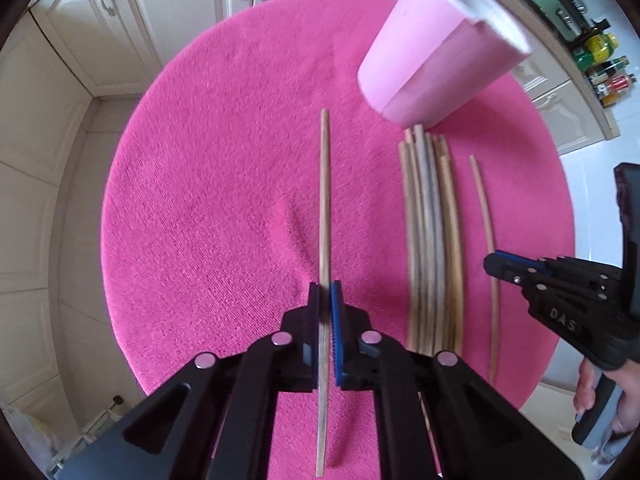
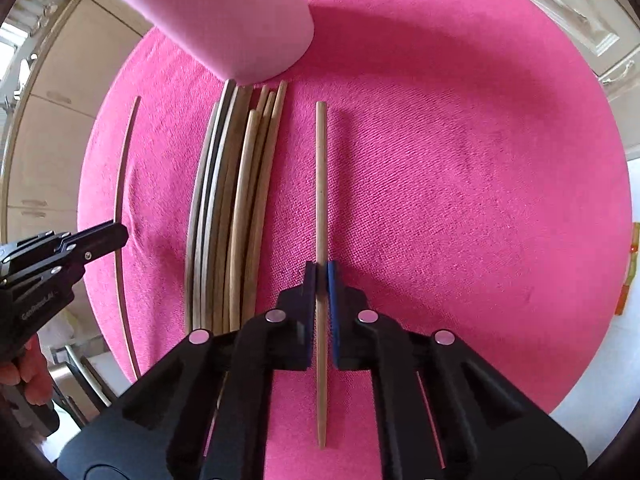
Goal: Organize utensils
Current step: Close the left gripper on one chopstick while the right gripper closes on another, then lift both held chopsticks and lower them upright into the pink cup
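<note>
My left gripper point(image 1: 325, 292) is shut on a single wooden chopstick point(image 1: 325, 200) that points away over the round pink mat point(image 1: 220, 180). In the right wrist view this gripper point(image 2: 120, 236) shows at the left edge, clamped on that thin stick point(image 2: 120, 184). My right gripper point(image 2: 321, 270) is shut on another chopstick point(image 2: 321, 180), whose far tip throws a small shadow on the mat point(image 2: 460, 180). The left wrist view shows the right gripper point(image 1: 494, 266) on its stick point(image 1: 486, 208). Between the two lies a bundle of several chopsticks point(image 1: 432, 240) point(image 2: 232, 208).
A pale pink cup point(image 1: 436, 52) point(image 2: 228, 12) stands on the mat just beyond the far ends of the bundle. Cream kitchen cabinets point(image 1: 80, 40) surround the mat, and bottles point(image 1: 604, 68) stand on a counter at the far right. A person's hand point(image 1: 588, 392) holds the right gripper's handle.
</note>
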The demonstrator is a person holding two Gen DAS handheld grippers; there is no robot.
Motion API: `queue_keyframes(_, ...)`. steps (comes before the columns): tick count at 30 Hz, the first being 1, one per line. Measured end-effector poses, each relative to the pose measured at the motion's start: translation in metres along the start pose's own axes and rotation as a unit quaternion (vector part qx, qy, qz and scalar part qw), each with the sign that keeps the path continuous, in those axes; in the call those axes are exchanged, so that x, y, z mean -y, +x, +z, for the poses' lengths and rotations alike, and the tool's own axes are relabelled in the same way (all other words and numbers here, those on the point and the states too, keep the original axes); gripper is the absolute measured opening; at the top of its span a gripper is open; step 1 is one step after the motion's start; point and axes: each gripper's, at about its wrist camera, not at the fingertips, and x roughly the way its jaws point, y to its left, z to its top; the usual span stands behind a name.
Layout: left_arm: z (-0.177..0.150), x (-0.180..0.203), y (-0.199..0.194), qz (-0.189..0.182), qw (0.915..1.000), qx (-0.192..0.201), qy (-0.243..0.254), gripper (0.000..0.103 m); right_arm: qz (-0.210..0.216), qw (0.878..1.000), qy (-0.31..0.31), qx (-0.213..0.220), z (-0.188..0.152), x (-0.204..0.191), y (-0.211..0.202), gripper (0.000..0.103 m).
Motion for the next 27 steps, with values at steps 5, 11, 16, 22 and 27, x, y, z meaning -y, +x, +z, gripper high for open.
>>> queue_keyframes(5,-0.008,-0.012,-0.034,-0.014,0.9991,0.038,0.012,0.005,0.038,0.998,0.028,0.035,-0.006,0.031,-0.030,0.006)
queue_keyframes(11,-0.011,-0.005,-0.077,-0.049,0.9928,0.107,0.024,0.005,0.080,0.991,0.048,0.099,-0.004,0.056,-0.085,0.006)
queue_keyframes(16,0.001,0.027,-0.110,-0.074,0.9815,0.173,0.035,0.005,0.116,0.978,0.050,0.167,0.002,0.050,-0.125,0.006)
queue_keyframes(22,0.038,0.065,-0.154,-0.091,0.9576,0.268,0.051,0.005,0.151,0.951,0.038,0.266,0.028,0.022,-0.179,0.006)
queue_keyframes(27,0.086,0.095,-0.179,-0.091,0.9340,0.339,0.064,0.006,0.161,0.923,0.034,0.349,0.066,0.000,-0.207,0.006)
